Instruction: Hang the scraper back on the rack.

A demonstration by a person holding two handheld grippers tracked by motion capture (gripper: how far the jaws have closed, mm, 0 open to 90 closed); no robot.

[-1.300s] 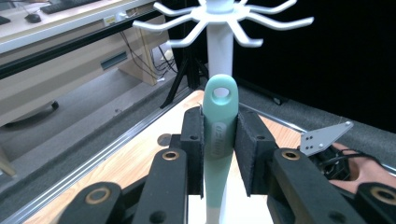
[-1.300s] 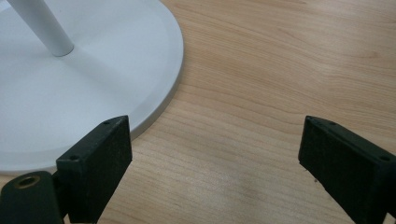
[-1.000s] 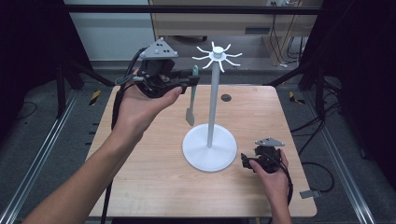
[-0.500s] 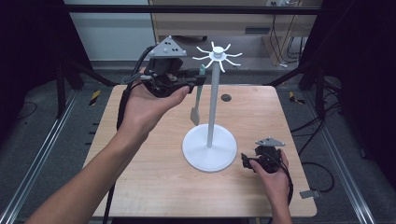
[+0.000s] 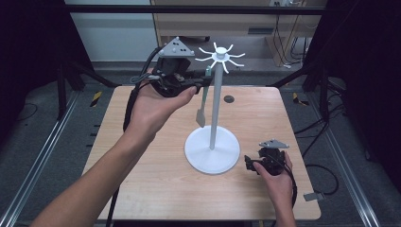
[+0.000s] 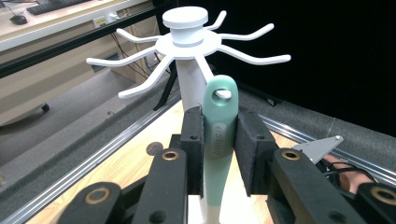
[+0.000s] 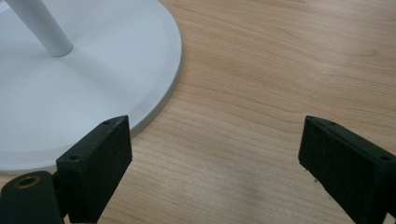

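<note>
At upper centre, the left gripper clamps the spatula by the rack, not yet hung; the right gripper gapes empty

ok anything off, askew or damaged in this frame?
Nothing stands out. The white rack stands upright on the table, its arms intact. The left gripper is clamped on the green utensil's handle, whose hanging hole is up near a rack arm. The right gripper rests open beside the rack's base.
</note>
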